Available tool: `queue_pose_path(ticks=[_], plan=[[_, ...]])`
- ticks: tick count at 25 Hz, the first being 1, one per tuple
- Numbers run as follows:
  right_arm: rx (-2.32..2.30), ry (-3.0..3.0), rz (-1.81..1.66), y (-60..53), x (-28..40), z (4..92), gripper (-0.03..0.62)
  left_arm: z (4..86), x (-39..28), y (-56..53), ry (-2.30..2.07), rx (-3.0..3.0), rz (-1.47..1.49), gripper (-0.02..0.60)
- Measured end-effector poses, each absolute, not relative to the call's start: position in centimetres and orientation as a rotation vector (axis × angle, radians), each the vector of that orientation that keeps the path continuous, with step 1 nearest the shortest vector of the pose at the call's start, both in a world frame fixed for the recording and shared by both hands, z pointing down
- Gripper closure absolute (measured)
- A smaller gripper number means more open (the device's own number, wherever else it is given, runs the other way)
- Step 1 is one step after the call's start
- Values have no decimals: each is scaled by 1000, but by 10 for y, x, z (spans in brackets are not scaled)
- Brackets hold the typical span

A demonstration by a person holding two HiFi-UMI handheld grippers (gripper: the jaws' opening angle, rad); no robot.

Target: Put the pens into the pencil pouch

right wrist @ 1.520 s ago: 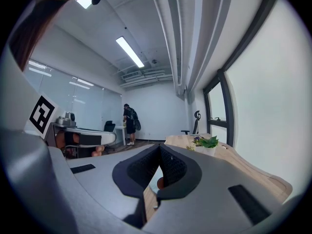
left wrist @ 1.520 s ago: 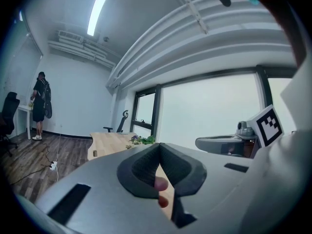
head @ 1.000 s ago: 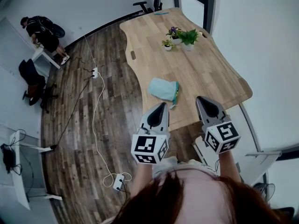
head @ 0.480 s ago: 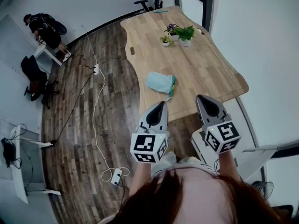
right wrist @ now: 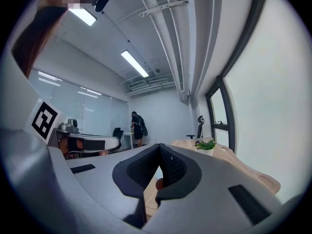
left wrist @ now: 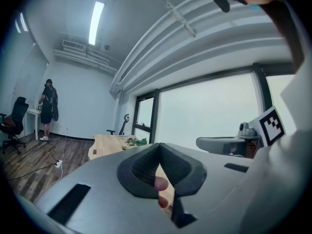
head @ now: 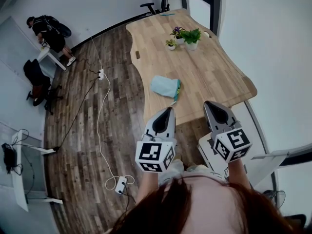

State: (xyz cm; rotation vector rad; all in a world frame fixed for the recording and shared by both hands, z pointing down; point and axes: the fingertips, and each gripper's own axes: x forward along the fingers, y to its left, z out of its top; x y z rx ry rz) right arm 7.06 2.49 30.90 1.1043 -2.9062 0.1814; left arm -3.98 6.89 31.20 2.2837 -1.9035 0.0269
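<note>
Both claws pressed together on nothing: left gripper (head: pixel 168 109) and right gripper (head: pixel 209 104) hang short of the near edge of the table (head: pixel 214 72). The pencil pouch (head: pixel 165 86) lies by its left edge; 0 pens show: pouched already, or out of sight.

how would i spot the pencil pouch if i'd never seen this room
Find the long wooden table. Near its close end, by the curved left edge, lies the pencil pouch: light-blue fabric, lying flat, unlike the small potted plants farther back.
</note>
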Motion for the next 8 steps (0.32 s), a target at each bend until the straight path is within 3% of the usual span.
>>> queue_pose_path(ticks=[8], plan=[[1089,-2935,253,27,80,309,594,312,-27,70,-1894,2280,18,579]])
